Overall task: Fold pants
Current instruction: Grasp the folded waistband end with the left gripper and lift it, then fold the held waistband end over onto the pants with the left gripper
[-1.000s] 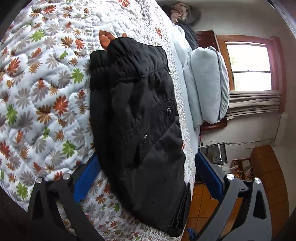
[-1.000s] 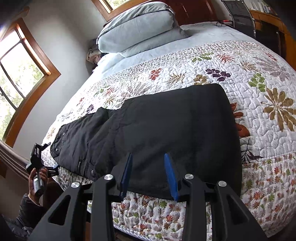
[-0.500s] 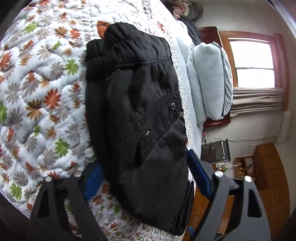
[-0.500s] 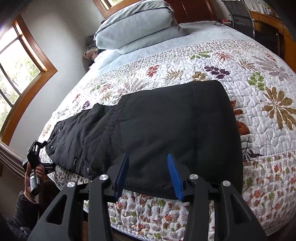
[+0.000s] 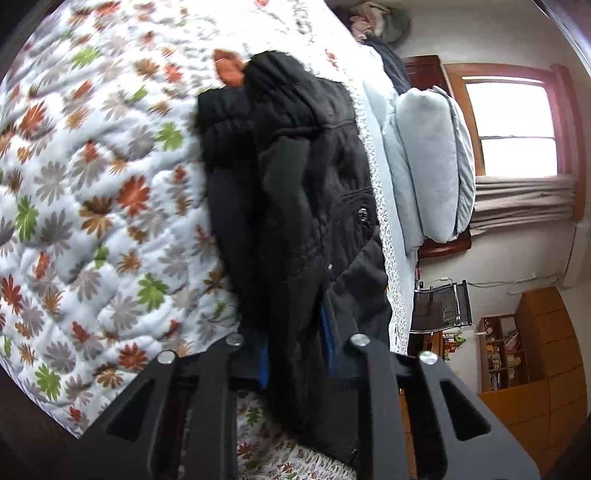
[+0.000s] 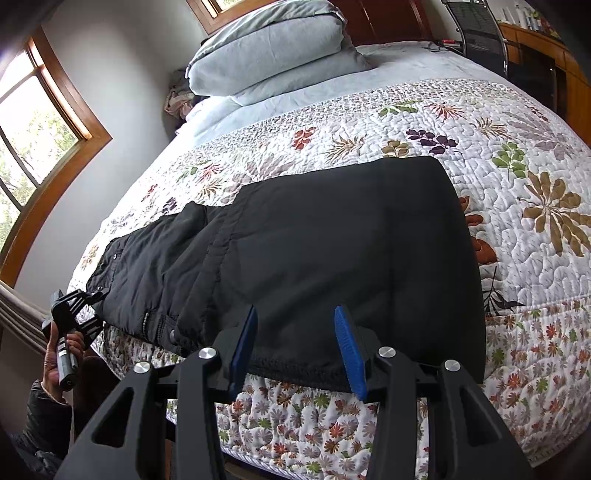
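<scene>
Left wrist view: the left gripper (image 5: 293, 345) pinches the pants (image 5: 295, 192) at their near end on the quilt (image 5: 92, 184). Right gripper (image 6: 293, 345) hangs with jaws apart over the pants' near edge, gripping nothing.

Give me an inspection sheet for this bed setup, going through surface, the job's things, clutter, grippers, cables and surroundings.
Surface: floral quilt covering the bed, with pale blue bedding toward the headboard.
Job's things: black pants lying lengthwise along the near edge of the bed, already doubled over, waistband end toward the left.
Clutter: a heap of clothes in the corner past the pillows.
Grippers: left gripper closed on the pants fabric at the waistband end; right gripper open, its fingers straddling the pants edge without pinching.
Cables: a wire running along the wall near the dresser.
Surroundings: wood-framed windows, an office chair, a wooden dresser.
</scene>
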The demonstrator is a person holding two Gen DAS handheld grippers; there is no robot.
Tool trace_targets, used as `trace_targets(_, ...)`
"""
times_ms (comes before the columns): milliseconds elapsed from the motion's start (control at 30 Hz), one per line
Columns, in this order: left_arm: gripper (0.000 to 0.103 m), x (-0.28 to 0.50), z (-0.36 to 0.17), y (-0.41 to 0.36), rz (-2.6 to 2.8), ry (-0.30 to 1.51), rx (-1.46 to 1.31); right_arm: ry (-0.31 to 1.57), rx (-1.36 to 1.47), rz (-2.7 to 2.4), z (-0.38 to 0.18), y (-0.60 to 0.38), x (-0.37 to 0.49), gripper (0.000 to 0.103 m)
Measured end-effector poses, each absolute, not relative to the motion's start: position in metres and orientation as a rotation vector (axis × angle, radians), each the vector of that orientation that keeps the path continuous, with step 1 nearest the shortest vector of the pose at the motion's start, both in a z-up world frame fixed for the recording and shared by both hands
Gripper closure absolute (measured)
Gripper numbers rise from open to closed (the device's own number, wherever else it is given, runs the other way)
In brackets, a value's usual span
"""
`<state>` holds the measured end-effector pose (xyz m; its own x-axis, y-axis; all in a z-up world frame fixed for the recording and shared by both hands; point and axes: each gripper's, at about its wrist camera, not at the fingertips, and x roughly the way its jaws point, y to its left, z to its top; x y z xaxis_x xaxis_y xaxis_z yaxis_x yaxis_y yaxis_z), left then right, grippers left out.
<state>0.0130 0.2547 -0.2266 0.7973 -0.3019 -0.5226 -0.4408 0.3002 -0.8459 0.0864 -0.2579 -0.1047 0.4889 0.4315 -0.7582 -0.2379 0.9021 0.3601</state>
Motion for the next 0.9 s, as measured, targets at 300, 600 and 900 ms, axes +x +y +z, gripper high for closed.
trace_targets(300, 0.088, 0.017, -0.217, 0.25, 0.058, 0.632, -1.293, 0.963, 0.245, 0.389, -0.101, -0.27, 0.085, 0.056)
trace_targets(600, 0.088, 0.025, -0.197, 0.239, 0.026, 0.595, -1.232, 0.959, 0.282, 0.373, -0.103, -0.282, 0.088, 0.056)
trace_targets(900, 0.084, 0.038, -0.15, 0.21, -0.064, 0.544, -1.072, 0.968, 0.313, 0.356, -0.11, -0.29, 0.094, 0.056)
